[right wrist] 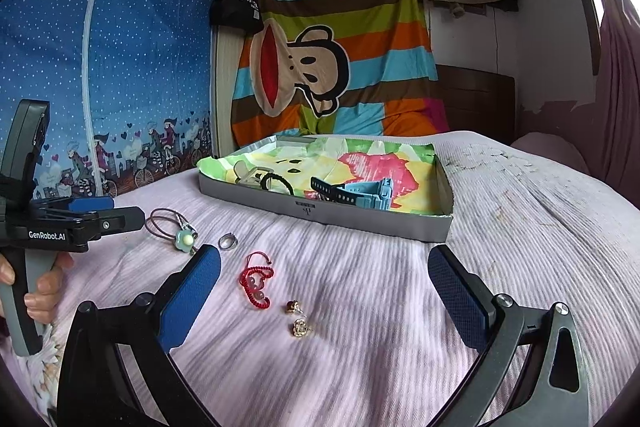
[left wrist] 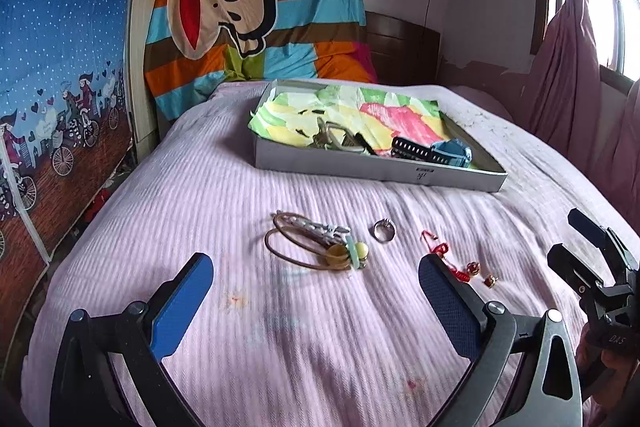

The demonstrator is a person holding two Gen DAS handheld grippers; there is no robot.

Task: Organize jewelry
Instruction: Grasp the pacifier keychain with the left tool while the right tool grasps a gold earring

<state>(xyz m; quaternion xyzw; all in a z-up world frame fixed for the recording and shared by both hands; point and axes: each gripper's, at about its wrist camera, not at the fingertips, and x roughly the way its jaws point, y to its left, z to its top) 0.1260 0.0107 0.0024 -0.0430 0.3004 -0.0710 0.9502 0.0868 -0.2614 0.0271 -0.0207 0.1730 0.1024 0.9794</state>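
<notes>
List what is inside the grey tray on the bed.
The grey tray holds a colourful cloth liner, a blue watch, a black hair tie and a clip-like item, partly hidden. The tray floor is covered.

Both wrist cameras look low along the bed [left wrist: 200, 187] toward the box [right wrist: 320, 215] at 12 o'clock, right view nearer, sharing the ring [left wrist: 384, 231].

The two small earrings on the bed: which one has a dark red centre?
The earring lying farther away, nearer the red bracelet. The other earring looks plain gold throughout.
</notes>
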